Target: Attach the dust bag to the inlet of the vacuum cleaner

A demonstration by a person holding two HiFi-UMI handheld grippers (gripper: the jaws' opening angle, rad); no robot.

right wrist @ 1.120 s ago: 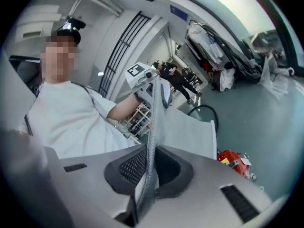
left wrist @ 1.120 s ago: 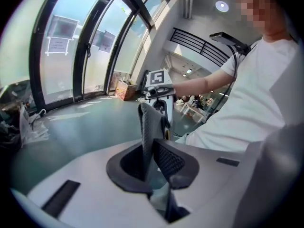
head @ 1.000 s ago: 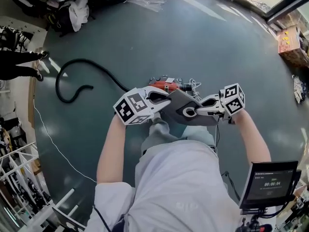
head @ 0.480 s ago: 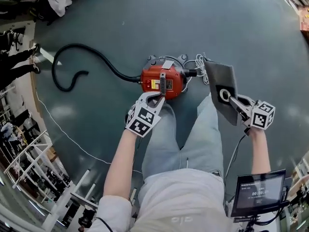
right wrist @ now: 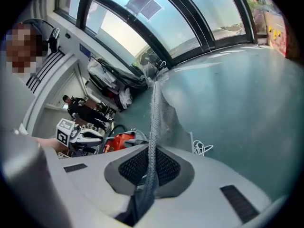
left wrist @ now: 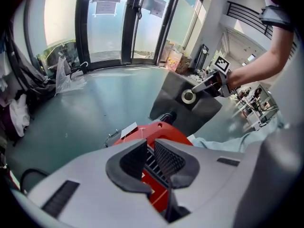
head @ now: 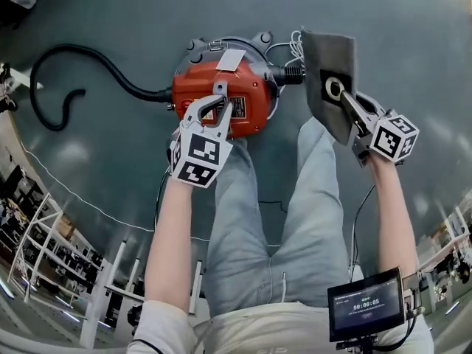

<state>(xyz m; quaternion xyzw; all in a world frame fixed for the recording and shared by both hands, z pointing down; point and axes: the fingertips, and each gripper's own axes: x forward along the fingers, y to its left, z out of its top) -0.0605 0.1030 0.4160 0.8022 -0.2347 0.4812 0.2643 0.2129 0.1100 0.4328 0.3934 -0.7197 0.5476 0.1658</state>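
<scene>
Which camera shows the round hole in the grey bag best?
The head view: the dust bag faces it flat, so its white-ringed hole is plain. The left gripper view shows the hole too, smaller. The right gripper view sees only the bag's edge, pinched in the right tool.

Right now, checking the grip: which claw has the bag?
The right claw, shut on the grey bag; the left claw is open by the red vacuum.
</scene>
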